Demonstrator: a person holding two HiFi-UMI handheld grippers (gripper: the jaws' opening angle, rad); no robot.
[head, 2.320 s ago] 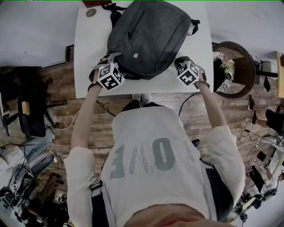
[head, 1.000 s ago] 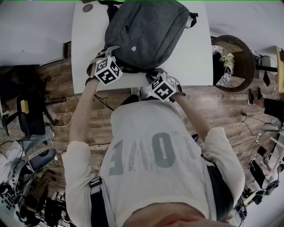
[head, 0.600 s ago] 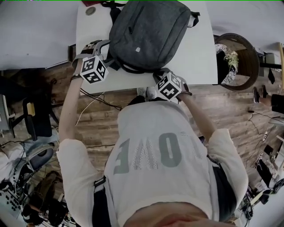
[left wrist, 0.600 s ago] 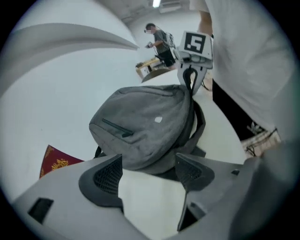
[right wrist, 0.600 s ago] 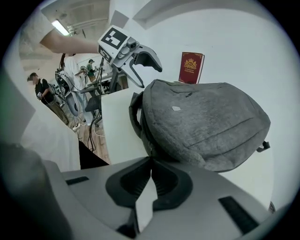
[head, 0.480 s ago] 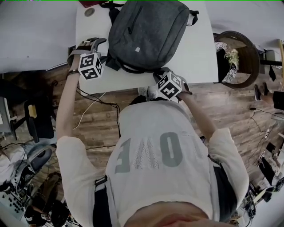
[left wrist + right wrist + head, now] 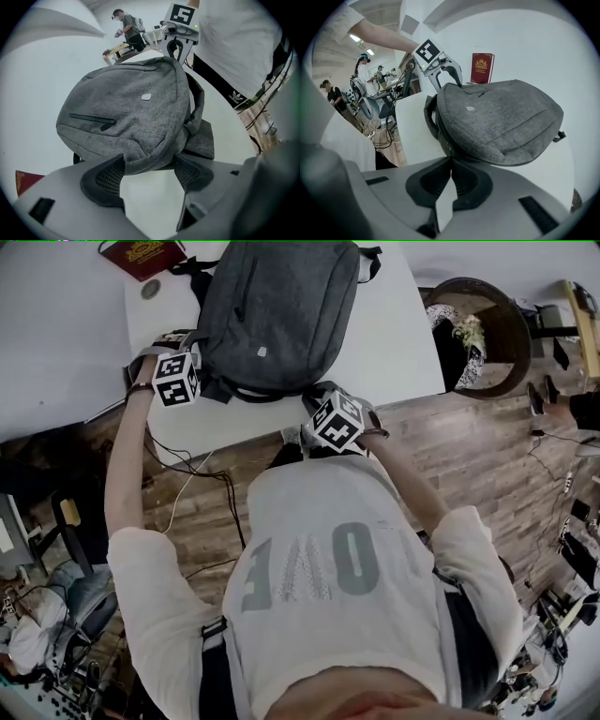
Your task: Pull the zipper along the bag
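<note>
A grey bag [image 7: 272,315] lies on the white table [image 7: 403,343]. My right gripper [image 7: 316,395] is at the middle of the bag's near edge. In the right gripper view its jaws [image 7: 450,159] are shut where the zipper line runs along the bag [image 7: 501,122]; the zipper pull is hidden between the pads. My left gripper [image 7: 195,351] is at the bag's left side. In the left gripper view it [image 7: 147,171] stands wide open, with the rim of the bag [image 7: 136,108] lying across the tips of both fingers. A short front-pocket zipper [image 7: 91,119] is closed.
A red booklet [image 7: 141,254] and a small round disc [image 7: 150,289] lie at the table's far left corner. A dark round basket with a plant [image 7: 487,329] stands right of the table. Cables [image 7: 187,484] hang off the near edge. People stand far behind [image 7: 126,28].
The right gripper slid from the bag's right corner to the middle of its near edge, then held still. The left gripper left the near left corner, swung out leftward and rolled, and now stands at the bag's left side.
</note>
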